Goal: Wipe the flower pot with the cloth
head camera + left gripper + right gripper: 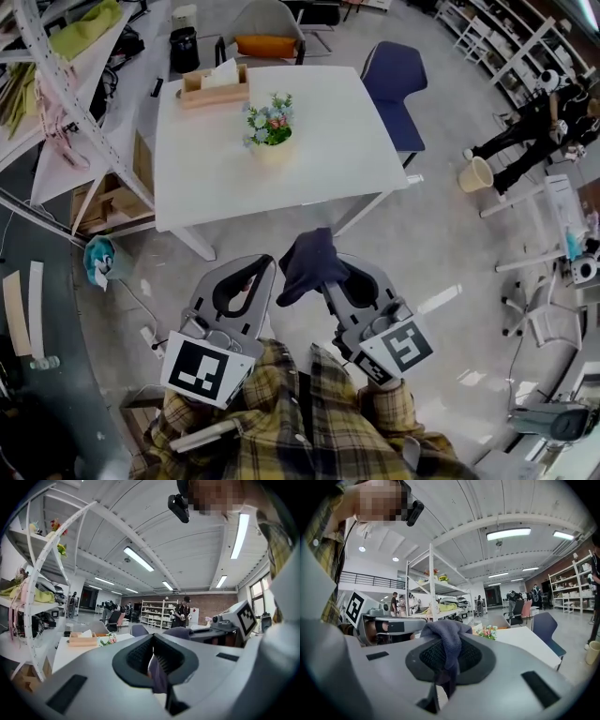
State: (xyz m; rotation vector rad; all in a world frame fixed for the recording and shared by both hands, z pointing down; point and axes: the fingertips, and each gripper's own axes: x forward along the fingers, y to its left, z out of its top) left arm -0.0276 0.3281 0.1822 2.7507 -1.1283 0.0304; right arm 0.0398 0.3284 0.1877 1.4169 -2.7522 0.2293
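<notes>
The right gripper [339,284] is clamped on the dark blue cloth [309,262], which is draped over its tip and hangs down through the slot, so the pads themselves are covered. The left gripper [265,274], just beside it, is closed fully. A purplish strip is seen in its slot, and whether that is a pinched edge of cloth cannot be told. The flower pot [270,146] stands well ahead of both grippers on the white table [216,178]. In the gripper views only its flowers are made out, the pot being hidden behind the jaws. The hands are covered by plaid sleeves [281,422].
</notes>
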